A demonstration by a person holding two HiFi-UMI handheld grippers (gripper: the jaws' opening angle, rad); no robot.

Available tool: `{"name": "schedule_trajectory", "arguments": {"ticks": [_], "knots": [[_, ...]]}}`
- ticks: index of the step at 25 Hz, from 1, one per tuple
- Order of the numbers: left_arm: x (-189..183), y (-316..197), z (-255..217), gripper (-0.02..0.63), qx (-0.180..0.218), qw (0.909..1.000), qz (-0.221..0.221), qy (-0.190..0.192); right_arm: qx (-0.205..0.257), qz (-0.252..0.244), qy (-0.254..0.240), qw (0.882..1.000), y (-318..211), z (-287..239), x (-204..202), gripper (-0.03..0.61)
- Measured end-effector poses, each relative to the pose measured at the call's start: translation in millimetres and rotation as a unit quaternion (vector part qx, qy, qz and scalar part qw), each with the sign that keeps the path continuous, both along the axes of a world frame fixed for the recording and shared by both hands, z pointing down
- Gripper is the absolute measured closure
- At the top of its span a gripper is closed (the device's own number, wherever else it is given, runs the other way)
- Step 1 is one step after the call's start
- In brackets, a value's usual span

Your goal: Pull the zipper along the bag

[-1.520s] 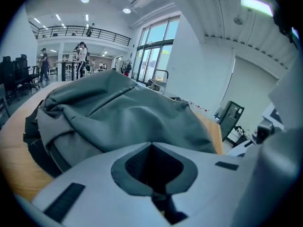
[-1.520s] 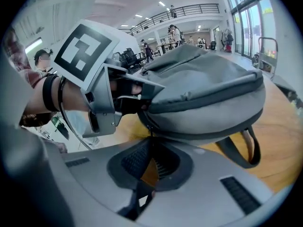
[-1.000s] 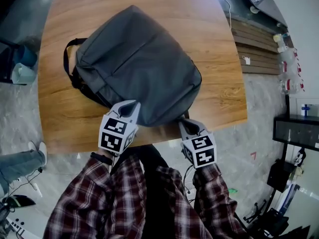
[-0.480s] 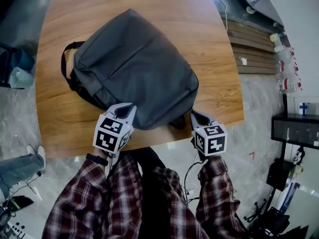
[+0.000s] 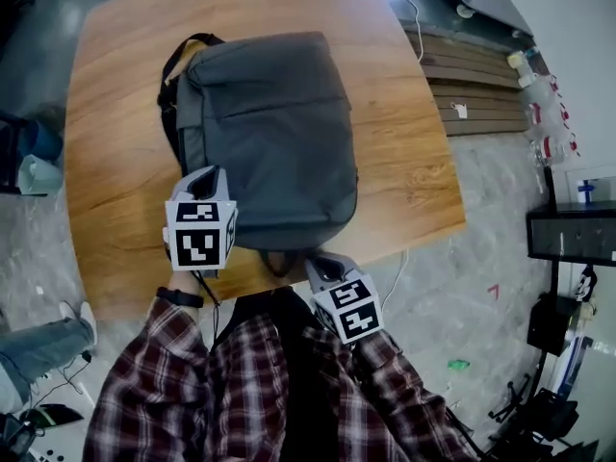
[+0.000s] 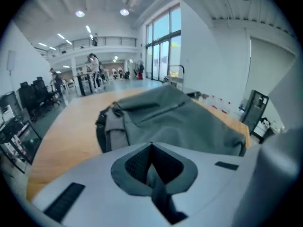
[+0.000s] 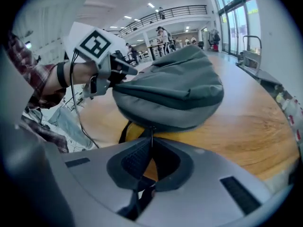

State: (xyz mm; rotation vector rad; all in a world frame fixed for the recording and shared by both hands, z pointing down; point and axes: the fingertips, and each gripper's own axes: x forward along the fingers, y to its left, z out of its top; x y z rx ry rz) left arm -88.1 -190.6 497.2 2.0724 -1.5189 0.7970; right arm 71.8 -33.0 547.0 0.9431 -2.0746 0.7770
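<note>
Wood table (image 5: 404,162) carries grey bag (image 5: 269,133), lying flat approx. at centre; speckled grey floor (image 5: 481,258) lies past table edge, right of bag. Room: large hall w/ tall windows (image 6: 161,37) and balcony (image 6: 104,44) behind bag. L gripper (image 5: 204,176): at bag's left edge; jaws pressed together, pinching grey strip (image 6: 154,179) of fabric. R gripper (image 5: 320,263): at bag's near end; jaws pressed together on dark strap (image 7: 138,203) running back between them; bag end sits just beyond tips.
</note>
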Motion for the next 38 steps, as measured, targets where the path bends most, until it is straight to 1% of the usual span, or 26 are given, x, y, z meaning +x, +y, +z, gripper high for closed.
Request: {"name": "schedule_trajectory", "arguments": {"ticks": [1,2,3,5,6,7,8,10,12,15,20,26,31,34,38], "knots": [[-1,-1,-19,0.604,0.030,0.9995,-0.007,0.003,0.001,-0.018,-0.008,1.000,3,-2,-17,0.566],[6,1,-35,0.604,0.049,0.9987,0.004,0.009,0.002,-0.034,-0.016,0.999,5,-3,-34,0.566],[21,5,-45,0.604,0.054,0.9980,0.026,0.022,0.002,-0.048,-0.025,0.999,7,-5,-49,0.566],[54,17,-44,0.603,0.034,0.9950,0.067,0.067,-0.001,-0.069,-0.039,0.997,11,-7,-77,0.566],[65,23,-37,0.604,0.019,0.9931,0.077,0.087,-0.003,-0.077,-0.045,0.996,13,-7,-88,0.566],[70,29,-26,0.604,0.007,0.9922,0.082,0.094,-0.004,-0.084,-0.048,0.995,16,-8,-98,0.566],[69,34,-14,0.603,-0.001,0.9924,0.085,0.089,-0.005,-0.090,-0.049,0.995,18,-7,-105,0.566],[61,45,9,0.604,0.001,0.9927,0.097,0.072,-0.007,-0.099,-0.047,0.994,20,-3,-109,0.566],[57,53,22,0.604,0.015,0.9904,0.116,0.074,-0.006,-0.111,-0.042,0.993,21,2,-106,0.566],[58,57,22,0.604,0.030,0.9878,0.131,0.078,0.007,-0.133,-0.025,0.991,18,2,-101,0.566],[57,59,22,0.604,0.031,0.9868,0.139,0.078,0.012,-0.120,-0.013,0.993,16,3,-79,0.566],[59,60,24,0.604,0.033,0.9853,0.149,0.078,0.030,-0.138,0.028,0.990,4,6,-47,0.566],[62,64,24,0.604,0.036,0.9834,0.163,0.072,0.035,-0.106,0.046,0.993,-24,10,-3,0.566],[63,65,25,0.604,0.035,0.9830,0.169,0.063,0.042,-0.101,0.066,0.992,-50,13,15,0.566],[64,66,26,0.604,0.032,0.9827,0.171,0.063,0.033,-0.069,0.070,0.995,-76,19,33,0.563]]}}
